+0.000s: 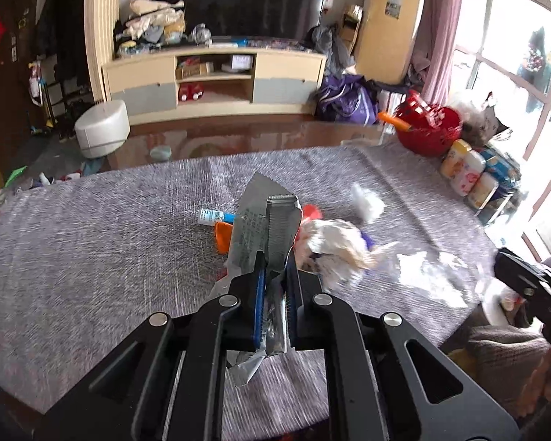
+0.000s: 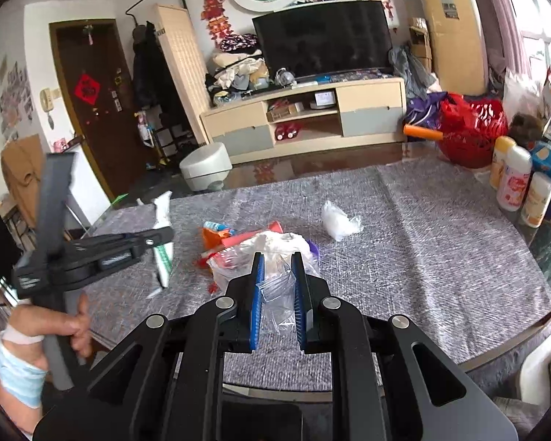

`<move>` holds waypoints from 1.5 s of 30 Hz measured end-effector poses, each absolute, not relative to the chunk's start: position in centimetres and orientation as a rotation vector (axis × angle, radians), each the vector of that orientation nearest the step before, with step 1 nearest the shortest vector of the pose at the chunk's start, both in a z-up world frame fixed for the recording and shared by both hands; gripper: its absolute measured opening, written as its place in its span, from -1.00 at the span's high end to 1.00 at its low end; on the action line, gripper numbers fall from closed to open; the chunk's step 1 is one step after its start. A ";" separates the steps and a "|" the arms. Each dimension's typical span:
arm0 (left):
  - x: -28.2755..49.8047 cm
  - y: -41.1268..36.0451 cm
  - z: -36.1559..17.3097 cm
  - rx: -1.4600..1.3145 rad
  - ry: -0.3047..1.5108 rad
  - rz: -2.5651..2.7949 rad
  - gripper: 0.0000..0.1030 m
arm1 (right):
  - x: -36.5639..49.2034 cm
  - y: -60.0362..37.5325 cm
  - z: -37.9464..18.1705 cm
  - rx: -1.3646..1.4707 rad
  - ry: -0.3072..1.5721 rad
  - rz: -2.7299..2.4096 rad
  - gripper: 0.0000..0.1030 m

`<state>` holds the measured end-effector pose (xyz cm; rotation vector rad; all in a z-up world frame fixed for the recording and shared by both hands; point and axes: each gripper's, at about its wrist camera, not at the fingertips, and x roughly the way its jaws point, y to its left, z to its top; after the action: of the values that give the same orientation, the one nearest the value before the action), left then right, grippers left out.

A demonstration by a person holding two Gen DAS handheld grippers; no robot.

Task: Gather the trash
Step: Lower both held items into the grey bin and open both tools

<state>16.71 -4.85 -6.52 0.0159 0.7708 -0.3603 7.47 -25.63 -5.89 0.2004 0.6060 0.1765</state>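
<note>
My left gripper (image 1: 275, 262) is shut on a silver foil wrapper (image 1: 257, 217), which hangs clear above the grey tablecloth (image 1: 92, 250). In the right wrist view that left gripper (image 2: 163, 237) comes in from the left and the wrapper (image 2: 163, 261) shows its white and green side. My right gripper (image 2: 278, 261) is shut on a fold of a clear plastic bag (image 2: 275, 294). Just beyond it lies a pile of trash (image 2: 272, 240): crumpled white paper (image 1: 334, 242), an orange wrapper (image 2: 213, 235) and a small blue-white tube (image 1: 211, 217). A white plastic wad (image 2: 338, 220) lies apart, further back.
A red basket (image 2: 470, 128) and several bottles (image 2: 510, 180) stand at the table's far right. A person's hand (image 2: 66, 327) grips the left tool's handle. Beyond the table are a white stool (image 1: 101, 128) and a TV cabinet (image 1: 213, 81). The table's rounded edge (image 2: 514, 341) runs near right.
</note>
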 end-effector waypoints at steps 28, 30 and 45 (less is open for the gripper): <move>-0.6 -3.8 -18.5 -0.094 1.091 -0.428 0.83 | -1.2 -21.0 -16.7 0.127 1.049 0.267 0.69; -0.6 -3.9 -20.1 -0.123 1.124 -0.439 0.83 | -1.1 -20.7 -18.0 0.140 1.082 0.275 0.69; 0.7 -4.1 -23.6 -0.133 1.169 -0.417 0.78 | 1.2 -19.9 -22.3 0.251 1.142 0.291 0.61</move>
<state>0.69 -4.10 -23.55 -0.1332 1.1689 -0.4174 1.16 -19.93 -22.33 0.2506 1.1418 0.2910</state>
